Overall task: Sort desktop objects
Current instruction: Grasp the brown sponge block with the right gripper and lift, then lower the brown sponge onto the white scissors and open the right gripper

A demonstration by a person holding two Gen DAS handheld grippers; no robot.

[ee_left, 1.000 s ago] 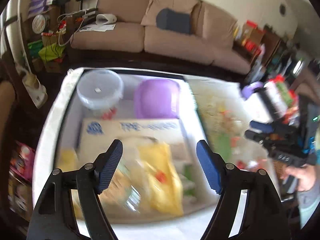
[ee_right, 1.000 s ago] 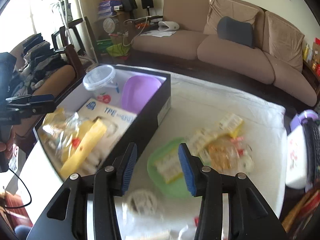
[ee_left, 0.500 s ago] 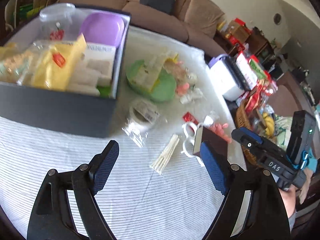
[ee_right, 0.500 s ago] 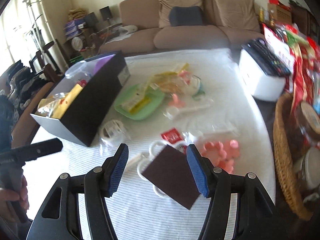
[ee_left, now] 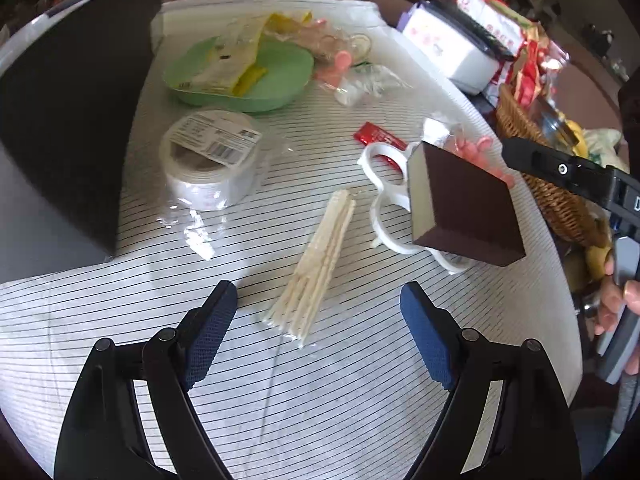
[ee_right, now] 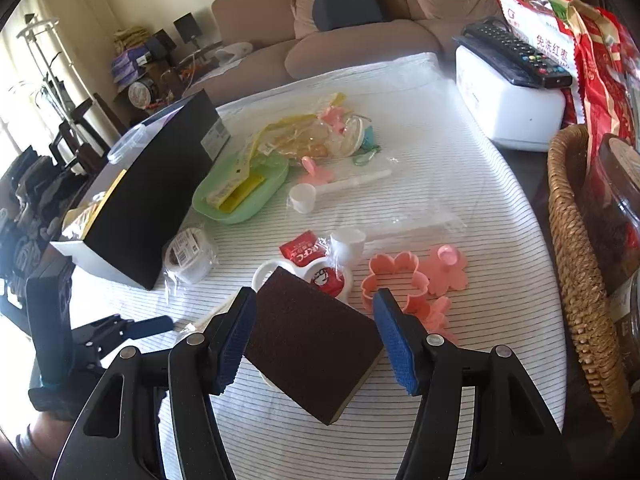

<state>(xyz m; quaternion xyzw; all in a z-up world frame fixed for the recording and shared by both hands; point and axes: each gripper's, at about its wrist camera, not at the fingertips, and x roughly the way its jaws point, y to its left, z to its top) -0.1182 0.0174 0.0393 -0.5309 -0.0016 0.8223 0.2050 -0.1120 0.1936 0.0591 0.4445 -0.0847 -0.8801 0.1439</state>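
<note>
The brown sponge block (ee_right: 316, 350) sat tilted above the striped tabletop (ee_right: 460, 184), one corner pointing down, caught between the blue pads of the right hand-held gripper (ee_right: 316, 340). Its left edge pressed against the left pad; whether the right pad truly touched it could not be told, though the block hung clear of the cloth in the left wrist view (ee_left: 468, 206), so the right hand-held gripper was holding it. Directly beneath lay a white plastic ring piece (ee_left: 384, 184), partly covered by the block. Just beside that, a wrapped bundle of pale sticks (ee_left: 320, 264) lay on the cloth, in front of the left hand-held gripper (ee_left: 320, 344), whose jaws stood wide apart with nothing between them. A wrapped roll of white tape (ee_left: 208, 160) stood near the black box (ee_right: 152, 208), which sat at the left of the tabletop with packets showing inside. Beyond were a green dish (ee_right: 240, 196) carrying a yellow packet, a red sachet (ee_right: 302, 250), pink flower-shaped cutters (ee_right: 416, 280), and a white scoop (ee_right: 304, 198). A wicker basket (ee_right: 580, 280) stood at the right edge.
</note>
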